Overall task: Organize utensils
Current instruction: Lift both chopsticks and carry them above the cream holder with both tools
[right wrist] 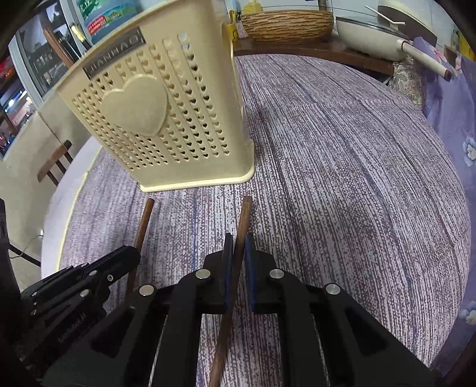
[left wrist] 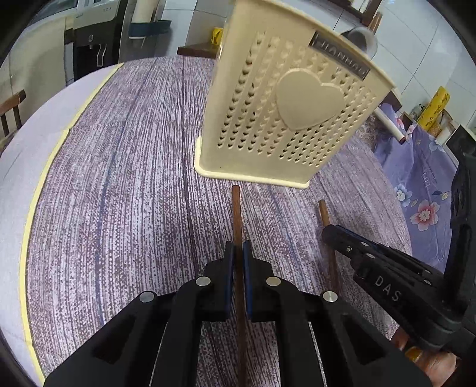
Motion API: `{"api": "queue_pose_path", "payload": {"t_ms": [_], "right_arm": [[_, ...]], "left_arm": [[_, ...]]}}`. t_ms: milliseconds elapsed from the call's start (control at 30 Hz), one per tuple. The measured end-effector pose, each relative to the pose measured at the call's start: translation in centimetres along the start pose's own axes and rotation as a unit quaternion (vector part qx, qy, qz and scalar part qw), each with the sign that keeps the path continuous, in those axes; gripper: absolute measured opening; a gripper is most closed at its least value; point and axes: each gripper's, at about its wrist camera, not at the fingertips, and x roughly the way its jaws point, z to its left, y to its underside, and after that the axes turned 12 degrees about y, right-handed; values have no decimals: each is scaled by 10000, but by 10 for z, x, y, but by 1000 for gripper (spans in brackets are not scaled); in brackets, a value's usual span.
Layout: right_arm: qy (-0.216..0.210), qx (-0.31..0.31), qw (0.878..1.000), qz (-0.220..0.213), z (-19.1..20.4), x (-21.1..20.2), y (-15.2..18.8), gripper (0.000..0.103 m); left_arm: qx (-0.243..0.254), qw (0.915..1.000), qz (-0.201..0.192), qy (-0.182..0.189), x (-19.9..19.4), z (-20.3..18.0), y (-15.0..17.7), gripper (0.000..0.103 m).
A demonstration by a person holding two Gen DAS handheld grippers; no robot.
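A cream perforated utensil holder [left wrist: 285, 110] with a raised heart stands on the purple table mat; it also shows in the right wrist view [right wrist: 166, 119]. My left gripper [left wrist: 238, 247] is shut on a dark wooden chopstick [left wrist: 236, 208] that points at the holder's base. My right gripper [right wrist: 238, 241] is shut on a second wooden chopstick [right wrist: 244, 214]. Each view shows the other gripper beside it: the right gripper [left wrist: 330, 230] with its chopstick [left wrist: 324, 212], and the left gripper [right wrist: 131, 253] with its chopstick [right wrist: 145, 220]. Both chopstick tips lie just short of the holder.
The round table [left wrist: 17, 166] has a yellow-taped edge at the left. A woven basket [right wrist: 285, 25], a white pan [right wrist: 372, 38] and a floral cloth [right wrist: 452, 98] are at the far right. A wooden chair [right wrist: 53, 162] stands beyond the left edge.
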Motion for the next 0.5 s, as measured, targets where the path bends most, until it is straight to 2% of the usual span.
{"api": "queue_pose_path", "payload": {"t_ms": [333, 500], "right_arm": [[-549, -34, 9961, -693, -3, -66, -2, 8], [-684, -52, 9930, -966, -8, -97, -3, 8]], "left_arm": [[231, 9975, -512, 426, -52, -23, -7, 7], [408, 9945, -786, 564, -77, -34, -10, 7]]}}
